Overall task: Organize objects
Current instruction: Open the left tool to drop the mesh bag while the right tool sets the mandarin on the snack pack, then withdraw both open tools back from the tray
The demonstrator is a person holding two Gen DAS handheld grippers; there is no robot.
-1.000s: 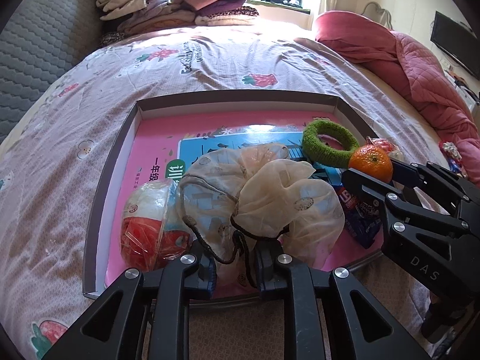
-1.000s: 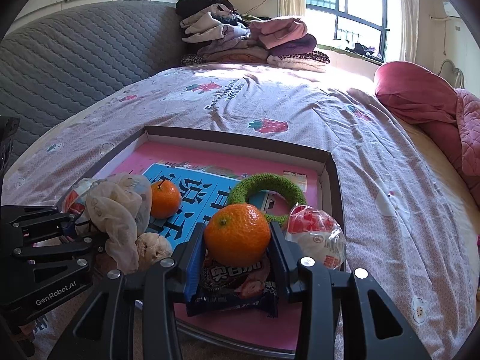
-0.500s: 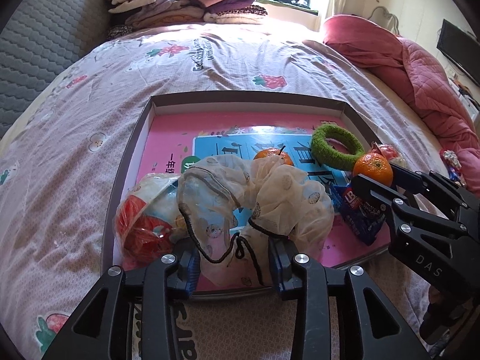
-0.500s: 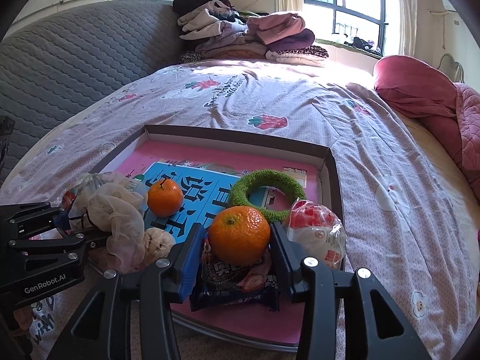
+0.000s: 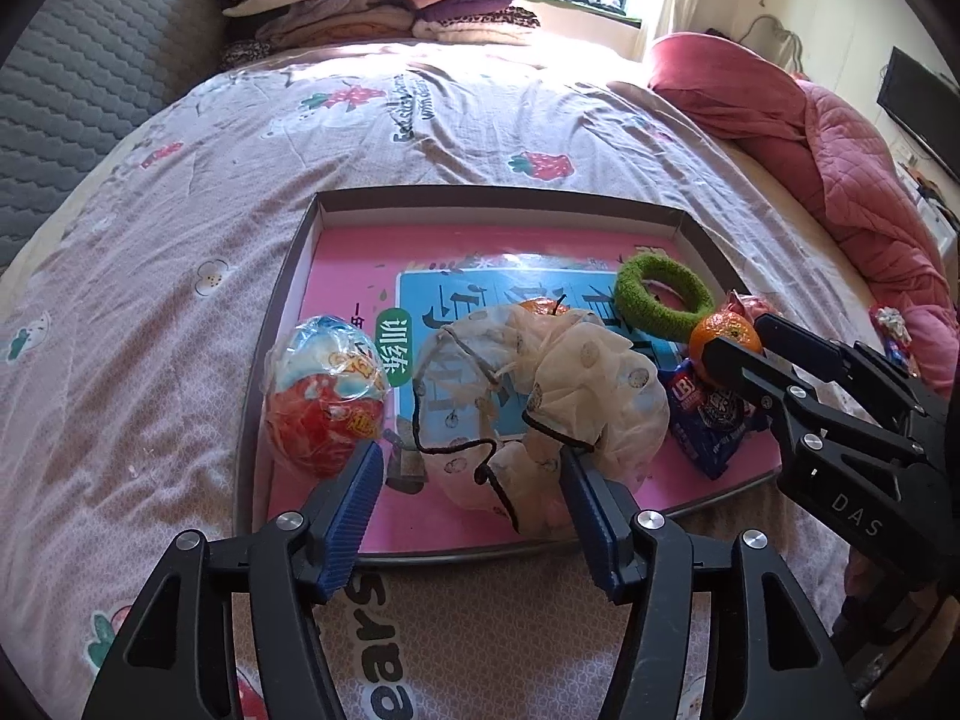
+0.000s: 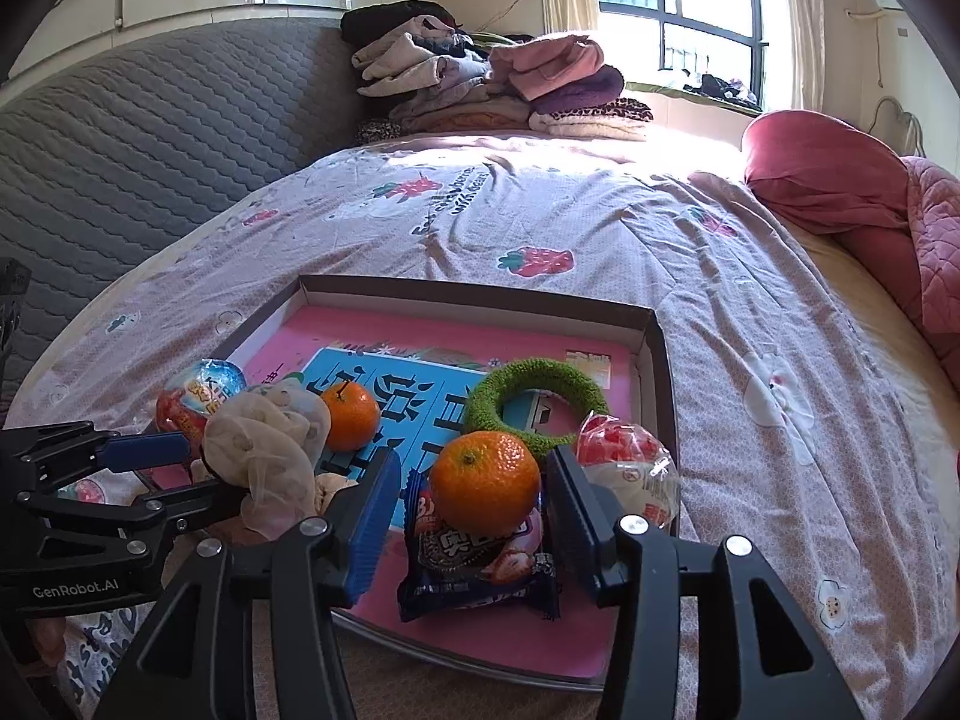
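Orange round mandarin (image 6: 485,482): atop dark snack packet (image 6: 480,564) in shallow pink-lined cardboard tray (image 6: 657,360) | right gripper (image 6: 471,501): opening, released | left gripper (image 5: 471,483): opening around sheer beige pouch (image 5: 540,396) | surface: strawberry-print bed sheet (image 6: 540,210), grey quilted headboard (image 6: 150,138), sunlit barred window (image 6: 684,6)

Tray (image 5: 282,324): dark brown rim, pink floor w/ blue panel. Mesh bag (image 5: 576,372): cream, sheer, dotted, black cord. Ring (image 5: 663,294): fuzzy green. Tangerines (image 6: 485,482): orange. Snack packet (image 6: 480,576): dark blue. Bedsheet (image 5: 180,210): pale pink w/ strawberry print. Gripper pads (image 5: 351,510): ribbed blue
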